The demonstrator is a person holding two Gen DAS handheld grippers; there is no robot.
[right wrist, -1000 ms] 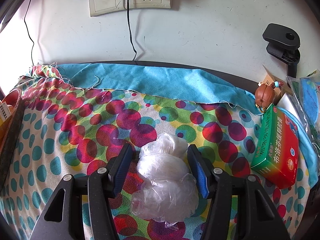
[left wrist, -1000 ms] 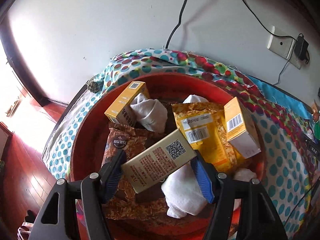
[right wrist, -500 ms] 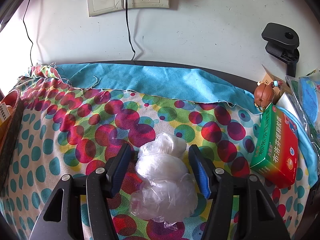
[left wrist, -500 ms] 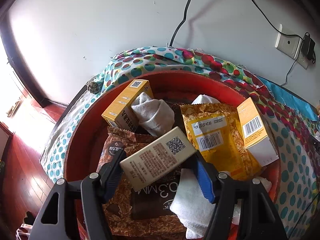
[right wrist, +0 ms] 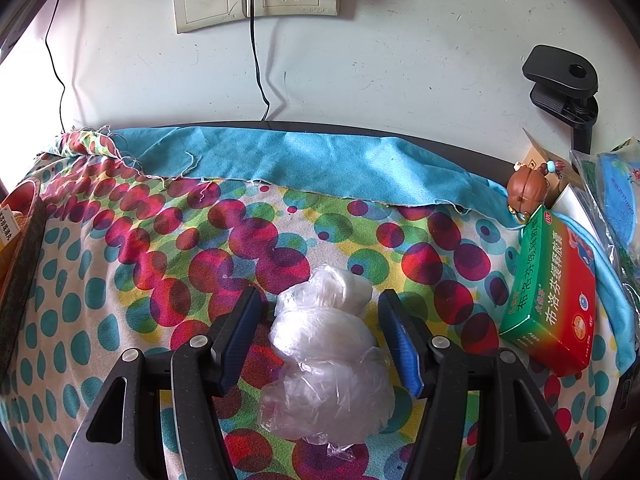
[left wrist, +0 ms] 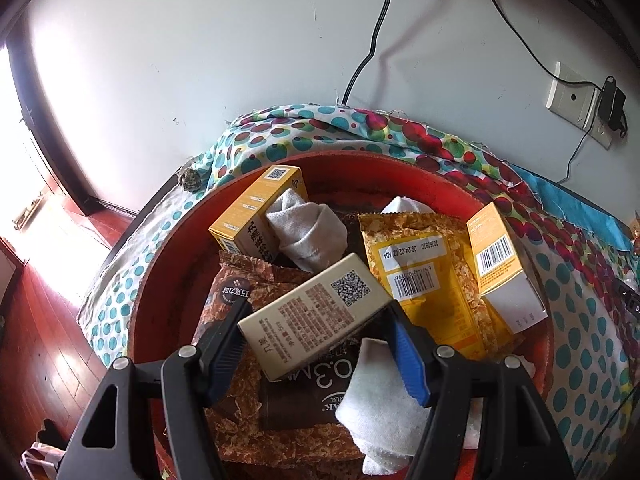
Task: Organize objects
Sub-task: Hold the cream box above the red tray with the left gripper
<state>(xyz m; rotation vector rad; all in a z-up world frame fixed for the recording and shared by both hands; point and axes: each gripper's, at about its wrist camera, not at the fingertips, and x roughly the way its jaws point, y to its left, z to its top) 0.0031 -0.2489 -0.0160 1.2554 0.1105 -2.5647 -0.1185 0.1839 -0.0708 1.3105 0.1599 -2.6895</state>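
Note:
My left gripper (left wrist: 316,312) is shut on a beige box (left wrist: 312,312) with a QR code, held tilted above a red basin (left wrist: 160,280). In the basin lie two yellow boxes (left wrist: 256,212), a yellow snack bag (left wrist: 424,280), brown snack packets (left wrist: 240,292), a dark packet (left wrist: 316,392) and white rolled towels (left wrist: 308,232). In the right wrist view my right gripper (right wrist: 320,300) stands open on either side of a clear plastic bag (right wrist: 324,352) of white stuff, which lies on the dotted cloth (right wrist: 120,280); the pads (right wrist: 244,320) are not pressing on it.
A green and red medicine box (right wrist: 552,292) lies right of the bag, with a brown figurine (right wrist: 528,190) and plastic-wrapped items (right wrist: 616,200) behind it. A blue cloth (right wrist: 320,164) runs along the wall. Sockets and cables (right wrist: 256,60) hang on the wall. The basin rim (right wrist: 20,272) shows at the far left.
The left gripper has shifted slightly with the beige box, which now hangs over the dark packet instead of the white towel. The right gripper stays around the bag.

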